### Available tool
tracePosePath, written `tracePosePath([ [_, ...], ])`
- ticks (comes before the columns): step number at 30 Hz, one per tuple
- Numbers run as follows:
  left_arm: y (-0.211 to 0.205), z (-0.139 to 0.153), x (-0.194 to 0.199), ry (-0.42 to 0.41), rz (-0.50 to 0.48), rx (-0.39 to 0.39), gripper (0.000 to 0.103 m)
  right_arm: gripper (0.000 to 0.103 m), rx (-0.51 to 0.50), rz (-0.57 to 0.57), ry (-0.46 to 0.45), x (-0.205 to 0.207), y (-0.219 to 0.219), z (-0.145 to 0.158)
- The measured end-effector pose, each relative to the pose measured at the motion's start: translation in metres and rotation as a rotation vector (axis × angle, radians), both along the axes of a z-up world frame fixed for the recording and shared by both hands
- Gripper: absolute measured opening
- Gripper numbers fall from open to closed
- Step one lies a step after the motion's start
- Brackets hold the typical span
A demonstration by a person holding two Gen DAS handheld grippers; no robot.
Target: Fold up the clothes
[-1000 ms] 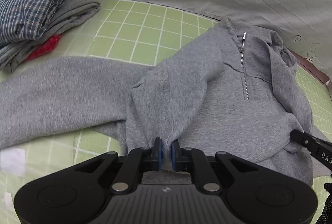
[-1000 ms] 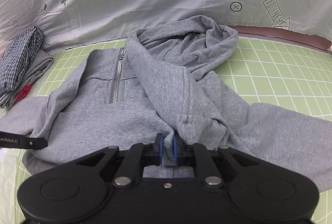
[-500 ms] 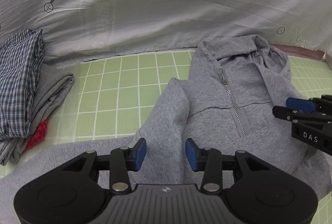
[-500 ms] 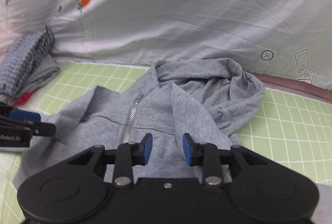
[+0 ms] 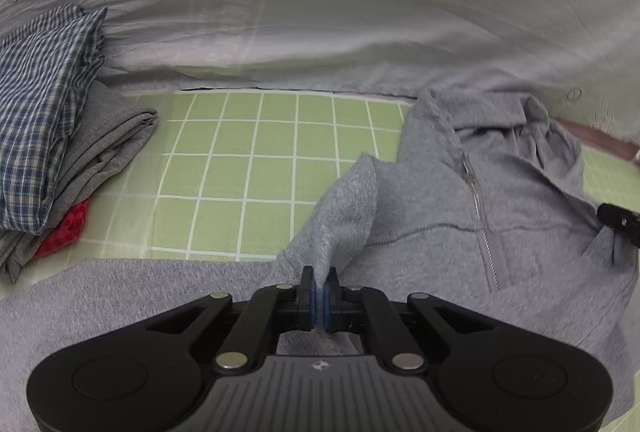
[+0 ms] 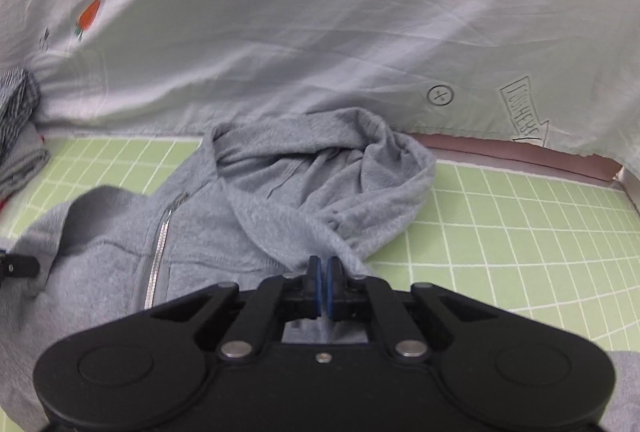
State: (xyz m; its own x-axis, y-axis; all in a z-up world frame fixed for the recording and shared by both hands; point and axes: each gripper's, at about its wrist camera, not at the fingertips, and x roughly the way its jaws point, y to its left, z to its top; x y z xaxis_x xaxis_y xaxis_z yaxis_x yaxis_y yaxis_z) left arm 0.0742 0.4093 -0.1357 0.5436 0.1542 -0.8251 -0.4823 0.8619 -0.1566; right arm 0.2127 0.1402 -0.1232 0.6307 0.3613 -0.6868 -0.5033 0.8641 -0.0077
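Observation:
A grey zip hoodie (image 5: pixel 520 192) lies face up on the green grid mat (image 5: pixel 260 152), hood bunched at the far end (image 6: pixel 360 160). My left gripper (image 5: pixel 319 280) is shut on a raised fold of the hoodie at its left shoulder, where the sleeve (image 5: pixel 100 296) runs off to the left. My right gripper (image 6: pixel 324 266) is shut on a pinch of the hoodie fabric just below the hood on the right side. The right gripper's tip (image 5: pixel 620 222) shows at the left view's right edge, and the left gripper's tip (image 6: pixel 16 266) at the right view's left edge.
A stack of folded clothes (image 5: pixel 48 92), checked shirt on top, grey and red pieces below, sits at the far left of the mat. A white sheet with a carrot print (image 5: pixel 360 12) rises behind the mat. Bare mat (image 6: pixel 520 232) lies right of the hoodie.
Both grippers let go of the lower hoodie folds, opened, moved forward toward the shoulders, and have shut again on new pinches of fabric.

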Motion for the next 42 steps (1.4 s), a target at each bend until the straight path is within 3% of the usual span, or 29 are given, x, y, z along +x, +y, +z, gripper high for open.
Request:
tracePosePath([
  [4,0.045,0.013,-0.019,-0.184,0.174,-0.255,0.004,0.002,0.156,-0.107,-0.003,0.02,-0.031,0.023],
  [7,0.071,0.011,-0.037,-0.383,0.285,-0.498,0.004,0.002,0.32,-0.161,0.018,0.034,-0.055,0.034],
  [10,0.08,0.003,-0.041,-0.464,0.35,-0.591,0.007,0.002,0.501,-0.215,0.048,0.042,-0.074,0.036],
  [12,0.077,0.001,-0.034,-0.38,0.399,-0.471,0.014,0.003,0.446,-0.276,0.04,0.048,-0.072,0.029],
  [14,0.072,0.004,-0.026,-0.309,0.386,-0.352,0.024,0.003,0.354,-0.277,0.016,0.045,-0.064,0.026],
  [16,0.07,0.01,-0.023,-0.318,0.324,-0.318,0.028,0.008,0.26,-0.268,-0.011,0.041,-0.056,0.023],
  [19,0.062,0.016,-0.012,-0.297,0.246,-0.257,0.034,0.043,0.227,-0.232,-0.016,0.031,-0.045,0.021],
  [23,0.052,0.007,0.011,-0.204,0.171,-0.18,0.034,0.042,0.177,-0.176,0.037,0.029,-0.03,0.004],
  [27,0.044,-0.003,0.023,-0.168,0.099,-0.156,0.035,0.045,0.13,-0.118,0.076,0.03,-0.016,-0.009],
  [30,0.042,-0.009,0.037,-0.148,0.062,-0.161,0.037,0.042,0.1,-0.079,0.096,0.034,-0.008,-0.017],
  [32,0.042,-0.012,0.042,-0.144,0.056,-0.162,0.037,0.004,0.129,-0.067,0.101,0.036,-0.01,-0.017],
  [34,0.045,-0.016,0.044,-0.149,0.068,-0.178,0.03,0.004,0.229,-0.077,0.083,0.035,-0.023,-0.007],
  [35,0.049,-0.018,0.043,-0.15,0.085,-0.199,0.011,0.004,0.336,-0.107,0.087,0.036,-0.037,-0.002],
  [36,0.053,-0.02,0.042,-0.151,0.103,-0.221,0.004,0.004,0.468,-0.182,0.115,0.04,-0.056,0.0],
  [37,0.056,-0.023,0.041,-0.154,0.122,-0.242,0.004,0.004,0.552,-0.282,0.154,0.046,-0.074,-0.004],
  [38,0.059,-0.026,0.039,-0.161,0.141,-0.262,0.004,0.004,0.562,-0.345,0.179,0.051,-0.085,-0.01],
  [41,0.061,-0.029,0.036,-0.173,0.167,-0.292,0.005,0.006,0.23,-0.324,0.137,0.056,-0.071,-0.026],
  [42,0.06,-0.028,0.035,-0.176,0.174,-0.285,0.006,0.006,0.189,-0.301,0.117,0.053,-0.067,-0.027],
])
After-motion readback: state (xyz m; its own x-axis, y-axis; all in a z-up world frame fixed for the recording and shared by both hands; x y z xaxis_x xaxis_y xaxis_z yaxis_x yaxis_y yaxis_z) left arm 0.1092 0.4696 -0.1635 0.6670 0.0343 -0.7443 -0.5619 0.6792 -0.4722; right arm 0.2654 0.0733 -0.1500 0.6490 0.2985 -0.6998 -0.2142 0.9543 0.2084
